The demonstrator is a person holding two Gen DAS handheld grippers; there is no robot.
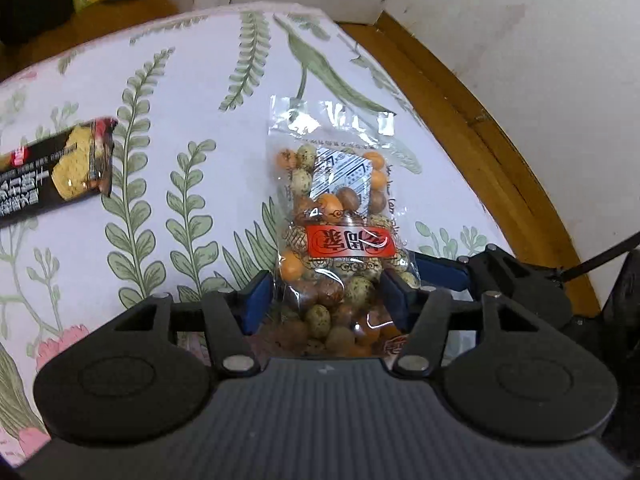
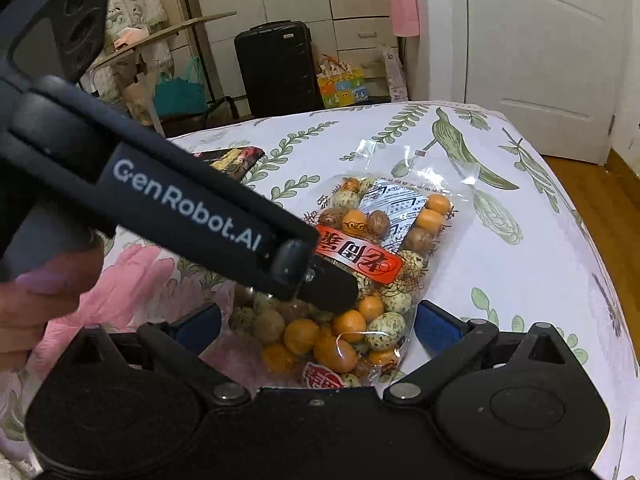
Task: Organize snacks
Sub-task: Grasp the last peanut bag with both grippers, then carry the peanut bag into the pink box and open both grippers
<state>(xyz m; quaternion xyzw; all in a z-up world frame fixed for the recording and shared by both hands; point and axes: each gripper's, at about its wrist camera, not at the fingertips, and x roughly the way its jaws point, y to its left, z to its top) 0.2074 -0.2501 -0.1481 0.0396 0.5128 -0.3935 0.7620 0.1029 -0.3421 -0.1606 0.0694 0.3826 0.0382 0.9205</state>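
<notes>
Your left gripper (image 1: 327,300) sits over the near end of the clear bag of coated nuts (image 1: 338,216), which lies flat on the leaf-print cloth (image 1: 192,92) covering the table. Its blue pads (image 1: 258,300) stand on either side of the bag, right at the plastic; whether they actually press it cannot be told, so count the bag as framed rather than gripped. The jaws are about half spread.

Your right gripper (image 2: 318,326) comes at the same bag (image 2: 384,248) from the near side, jaws as wide as they go. Its blue pads (image 2: 436,326) stand clear of the plastic on both sides, and nothing is held. In the right wrist view the left tool's dark body crosses diagonally over the bag's left part, with your hand (image 2: 36,300) at the near left edge.

A dark biscuit packet (image 1: 52,168) lies well to the left of the nut bag, apart from both tools.
</notes>
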